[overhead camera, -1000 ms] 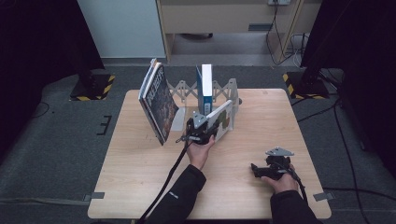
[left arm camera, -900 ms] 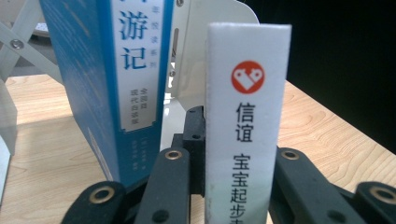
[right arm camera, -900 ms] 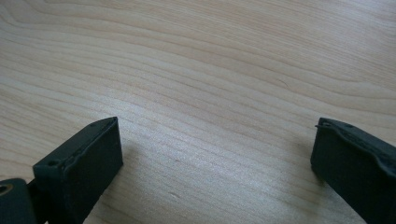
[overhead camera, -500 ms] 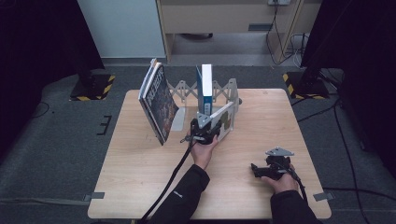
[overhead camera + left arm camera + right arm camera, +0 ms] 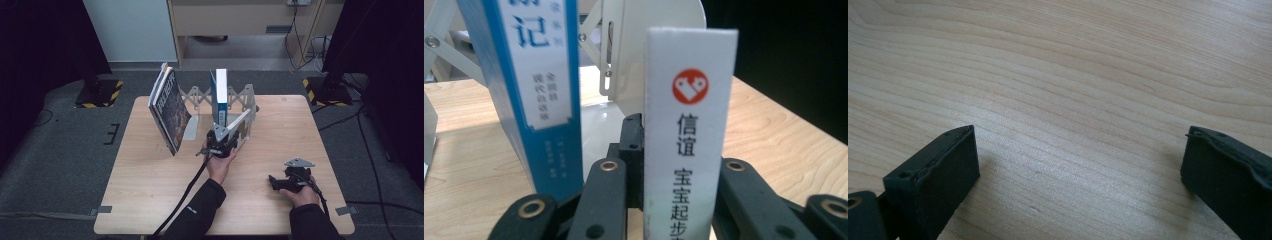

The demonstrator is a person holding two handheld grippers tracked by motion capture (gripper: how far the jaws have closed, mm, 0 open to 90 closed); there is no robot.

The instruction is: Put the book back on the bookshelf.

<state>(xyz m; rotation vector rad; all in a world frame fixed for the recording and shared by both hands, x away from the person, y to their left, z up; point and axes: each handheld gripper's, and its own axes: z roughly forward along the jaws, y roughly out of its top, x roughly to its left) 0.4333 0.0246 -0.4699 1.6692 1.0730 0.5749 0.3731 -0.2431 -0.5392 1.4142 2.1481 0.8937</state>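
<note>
My left gripper (image 5: pixel 220 146) is shut on a thin white book (image 5: pixel 235 127) that carries a red logo and black characters on its spine (image 5: pixel 689 125). Its black jaws press both sides of the spine low down, in the left gripper view (image 5: pixel 676 200). The book stands tilted at the front of a white folding book rack (image 5: pixel 250 107). A blue and white book (image 5: pixel 220 95) stands upright in the rack, just left of the held one (image 5: pixel 539 95). My right gripper (image 5: pixel 280 182) rests open on the wooden table near the front right, with nothing between its jaws (image 5: pixel 1078 165).
A dark-covered book (image 5: pixel 169 107) leans at the rack's left end. The rack's round-topped white end plate (image 5: pixel 649 55) stands behind the held book. The table (image 5: pixel 150 200) has bare wood at the front left. Black stands and cables lie on the floor around it.
</note>
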